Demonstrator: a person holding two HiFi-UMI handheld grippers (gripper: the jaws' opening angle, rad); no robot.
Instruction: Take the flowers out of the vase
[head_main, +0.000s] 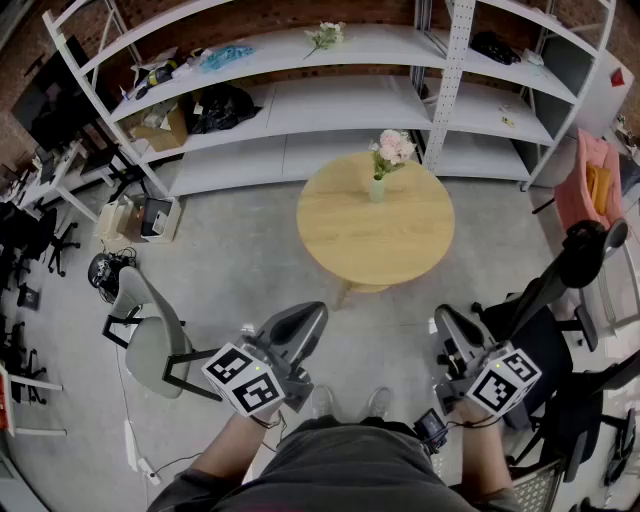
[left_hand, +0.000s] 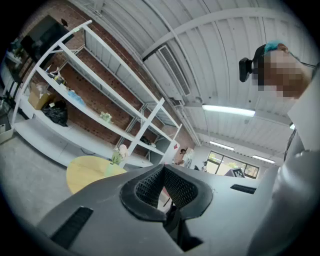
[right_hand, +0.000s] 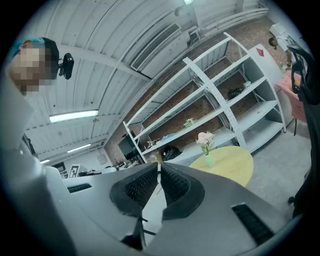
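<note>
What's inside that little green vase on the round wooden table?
Pale pink flowers with green leaves stand in the small green vase, rising above its rim. The stem ends and any water are hidden inside.

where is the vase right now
In the head view the vase stands on the round table near its far edge, before the white shelves.
</note>
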